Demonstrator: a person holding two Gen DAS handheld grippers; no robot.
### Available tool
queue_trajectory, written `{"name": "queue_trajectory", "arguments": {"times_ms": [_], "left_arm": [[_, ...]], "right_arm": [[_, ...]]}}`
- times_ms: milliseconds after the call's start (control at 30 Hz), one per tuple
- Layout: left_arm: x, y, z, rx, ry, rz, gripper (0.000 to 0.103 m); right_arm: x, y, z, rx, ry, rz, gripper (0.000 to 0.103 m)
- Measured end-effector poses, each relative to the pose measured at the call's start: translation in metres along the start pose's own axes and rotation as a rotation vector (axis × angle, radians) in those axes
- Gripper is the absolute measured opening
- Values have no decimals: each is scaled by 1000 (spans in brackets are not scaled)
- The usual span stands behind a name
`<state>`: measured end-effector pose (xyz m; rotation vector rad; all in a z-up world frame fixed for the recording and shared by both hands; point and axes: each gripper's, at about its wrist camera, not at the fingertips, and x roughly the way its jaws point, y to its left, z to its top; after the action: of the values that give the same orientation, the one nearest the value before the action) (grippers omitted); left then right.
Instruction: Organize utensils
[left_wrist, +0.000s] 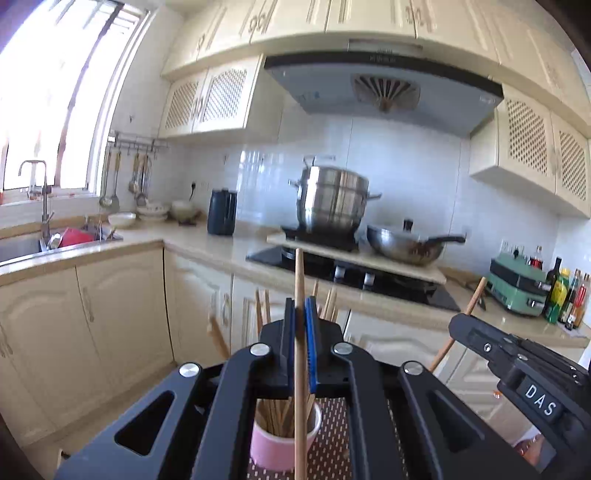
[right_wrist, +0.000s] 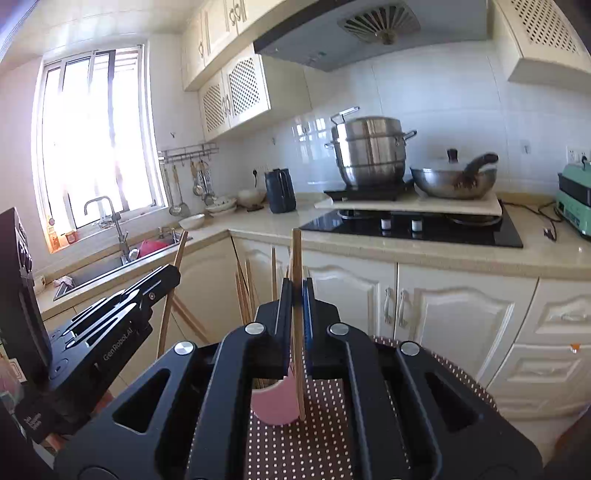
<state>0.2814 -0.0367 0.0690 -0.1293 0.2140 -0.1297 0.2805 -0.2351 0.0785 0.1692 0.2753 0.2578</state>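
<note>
My left gripper (left_wrist: 300, 308) is shut on a wooden chopstick (left_wrist: 299, 280) that stands upright between its blue pads. Below it a pink cup (left_wrist: 275, 448) holds several more chopsticks on a brown dotted tablecloth (left_wrist: 328, 443). My right gripper (right_wrist: 297, 291) is shut on another upright wooden chopstick (right_wrist: 296, 254), lifted above the same pink cup (right_wrist: 273, 406). In the left wrist view the right gripper (left_wrist: 458, 321) shows at the right with its chopstick (left_wrist: 474, 295). In the right wrist view the left gripper (right_wrist: 173, 271) shows at the left with its chopstick (right_wrist: 179, 251).
A kitchen counter (right_wrist: 406, 251) with a black hob (right_wrist: 424, 229), a steel steamer pot (right_wrist: 369, 151) and a wok (right_wrist: 454, 181) lies ahead. A sink (left_wrist: 22, 247) with a tap is at the left. Bottles (left_wrist: 565, 295) and a green appliance (left_wrist: 517, 288) stand on the right.
</note>
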Motion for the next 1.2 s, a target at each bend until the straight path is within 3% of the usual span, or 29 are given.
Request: {"name": "queue_trajectory", "arguments": {"times_ms": [333, 467, 567, 667, 733, 767, 800, 833, 933, 1000, 1100, 1200], "left_arm": [[29, -9, 25, -34, -250, 12, 6], [57, -5, 24, -76, -196, -10, 6], [66, -5, 16, -33, -179, 20, 6], [68, -6, 5, 9, -134, 15, 6], [62, -1, -2, 14, -105, -21, 6], [58, 1, -5, 15, -91, -36, 6], [54, 2, -7, 20, -80, -44, 6], [49, 4, -10, 23, -65, -52, 6], [38, 10, -15, 26, -6, -80, 6], [32, 14, -20, 25, 31, -92, 6], [20, 23, -32, 9, 92, -85, 6], [8, 32, -42, 10, 121, -73, 6]], "right_arm": [[7, 10, 48, -39, -94, 69, 6], [30, 10, 49, -46, -59, 107, 5], [47, 3, 34, -72, -10, 101, 5], [62, -21, 15, -18, 70, 94, 7], [72, -36, 0, -11, 139, 55, 16], [79, -46, -11, 2, 181, 26, 39], [85, -54, -22, 19, 222, 2, 75], [92, -62, -32, 35, 257, -19, 76], [110, -71, -65, 39, 346, -53, 73], [127, -70, -88, 32, 425, -76, 58], [154, -65, -120, 40, 548, -61, 46], [171, -57, -141, 29, 608, -62, 44]]}}
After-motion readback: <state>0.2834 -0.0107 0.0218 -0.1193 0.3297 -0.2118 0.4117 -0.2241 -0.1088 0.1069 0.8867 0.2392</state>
